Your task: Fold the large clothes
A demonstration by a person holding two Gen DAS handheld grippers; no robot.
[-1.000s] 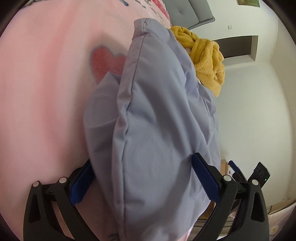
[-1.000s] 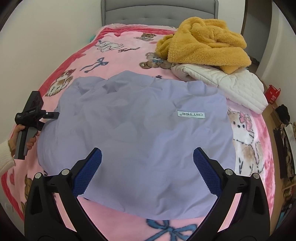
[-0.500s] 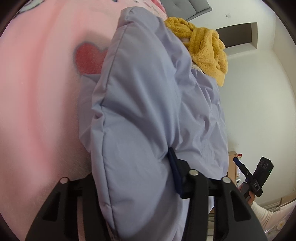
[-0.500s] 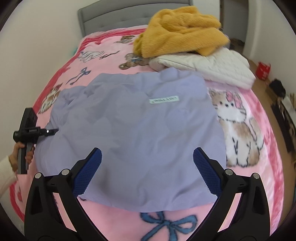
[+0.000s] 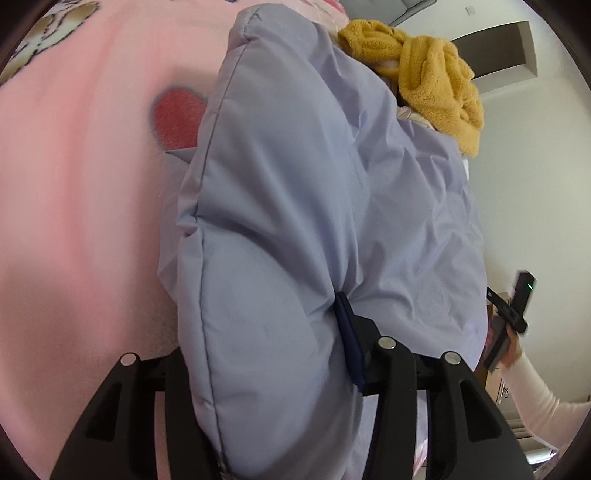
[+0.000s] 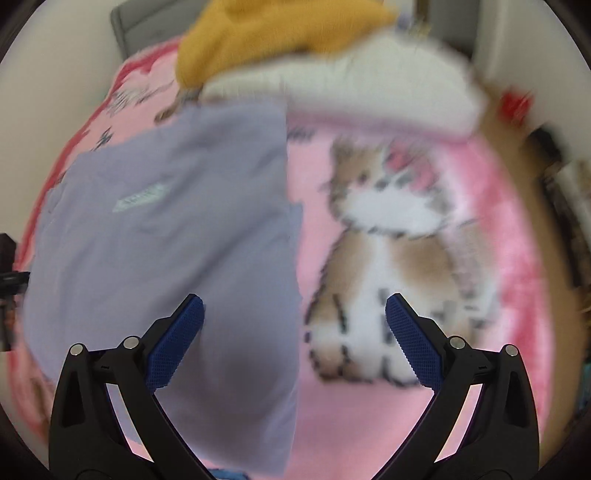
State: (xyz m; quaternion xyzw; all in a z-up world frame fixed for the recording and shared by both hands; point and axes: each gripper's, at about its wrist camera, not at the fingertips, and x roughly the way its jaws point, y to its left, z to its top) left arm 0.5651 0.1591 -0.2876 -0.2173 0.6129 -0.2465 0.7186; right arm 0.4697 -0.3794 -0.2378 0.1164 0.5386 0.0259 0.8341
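A large lilac padded garment [image 5: 295,206] lies spread on a pink blanket [image 5: 74,206] on a bed. My left gripper [image 5: 280,354] is shut on a thick fold at the garment's edge, which bulges between the jaws. In the right wrist view the same garment [image 6: 166,240], with a small white label, fills the left half, blurred by motion. My right gripper [image 6: 293,336] is open and empty, hovering over the garment's right edge and a cat print [image 6: 384,258] on the blanket. The right gripper also shows far right in the left wrist view [image 5: 513,314].
A mustard fleece garment [image 6: 266,33] lies on a white quilted jacket [image 6: 369,88] at the head of the bed; the fleece also shows in the left wrist view [image 5: 436,77]. A grey headboard [image 6: 140,22] and white walls stand behind. Floor clutter lies beyond the bed's right side.
My left gripper closed on the garment's fold. My right gripper swung right, toward the garment's right edge and the cat print, still open.
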